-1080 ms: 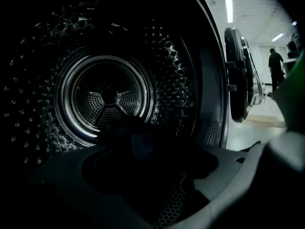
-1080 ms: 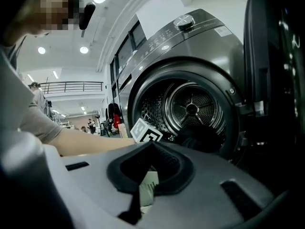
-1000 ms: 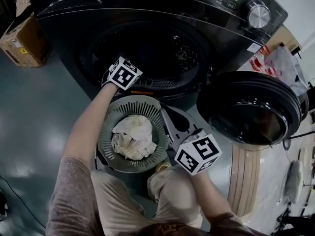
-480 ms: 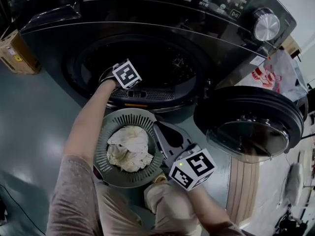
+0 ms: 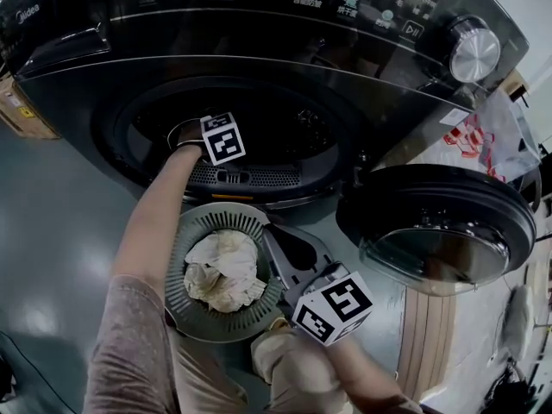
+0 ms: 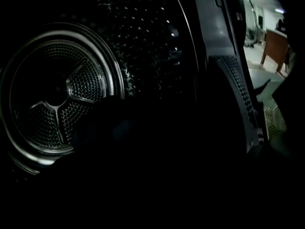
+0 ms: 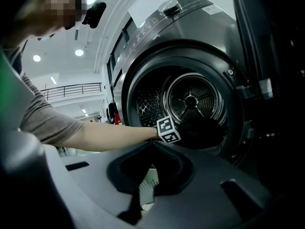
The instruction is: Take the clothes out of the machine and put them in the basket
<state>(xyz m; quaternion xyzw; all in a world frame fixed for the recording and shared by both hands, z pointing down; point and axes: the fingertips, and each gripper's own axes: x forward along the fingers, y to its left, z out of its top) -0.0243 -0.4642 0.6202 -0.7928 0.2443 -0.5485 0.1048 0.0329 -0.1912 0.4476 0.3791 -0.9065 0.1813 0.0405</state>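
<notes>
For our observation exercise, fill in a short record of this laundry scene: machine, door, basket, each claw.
machine: dark front-loader, drum visible
door: swung open, at the right
basket: round, grey, in front of the machine, holds pale clothes
left claw: reaching into the drum, jaws just closing; too dark to tell what is between them
right claw: beside the basket, shut, empty

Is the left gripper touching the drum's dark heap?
Cannot tell. Right gripper view shows left gripper by the dark heap, contact hidden; left gripper view is black. Its jaws have just been closing, contents unseen.
</notes>
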